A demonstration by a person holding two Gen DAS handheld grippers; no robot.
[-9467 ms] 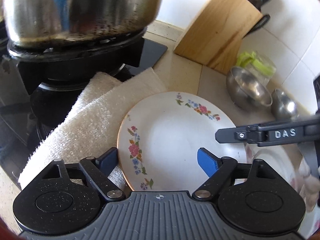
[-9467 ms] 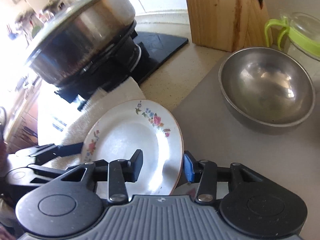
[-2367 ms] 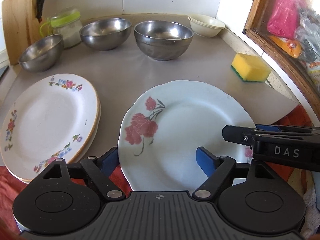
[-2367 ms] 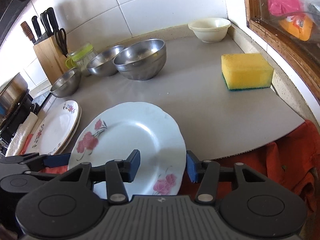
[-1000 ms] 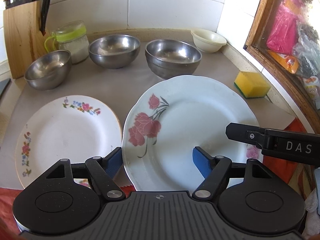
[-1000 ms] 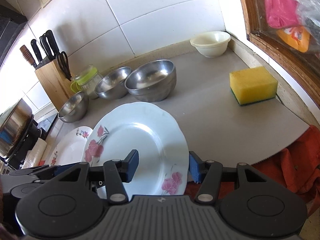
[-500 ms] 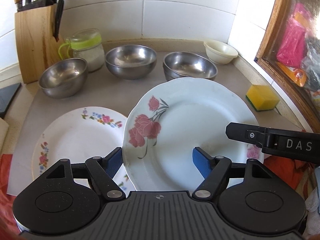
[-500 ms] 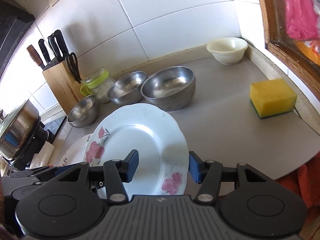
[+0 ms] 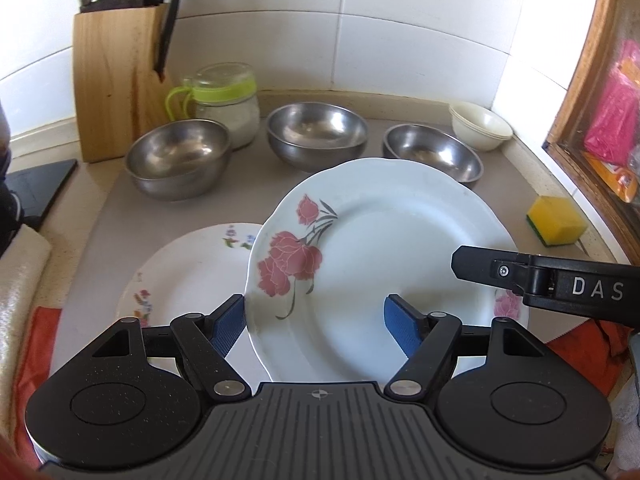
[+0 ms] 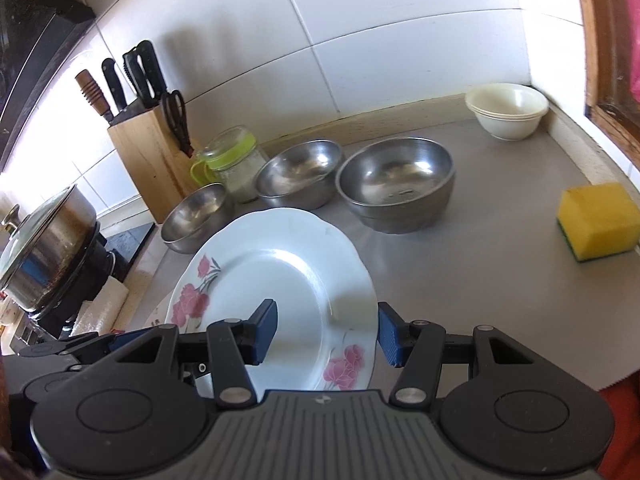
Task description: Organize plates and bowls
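A white plate with pink roses [image 9: 380, 248] is held in the air between both grippers, over the counter. My left gripper [image 9: 314, 322] clamps its left rim; my right gripper [image 10: 326, 330] clamps its right rim, and the plate [image 10: 280, 280] shows there too. Below and to the left lies a stack of small-flower plates [image 9: 192, 272] on the grey mat. Three steel bowls [image 9: 180, 158] [image 9: 316, 134] [image 9: 434, 154] stand in a row at the back, with stacked cream bowls [image 9: 480, 124] in the corner.
A knife block [image 9: 116, 80] and a green-lidded jar [image 9: 226, 100] stand at the back left. A yellow sponge [image 9: 556, 226] lies at the right near a wooden window frame. A pot on the stove [image 10: 48, 240] is at the far left. Red cloth [image 9: 36, 344] lies along the counter front.
Both grippers have lifted the rose plate off the counter and carried it left, so it now overlaps the flower-plate stack. The grip is unchanged.
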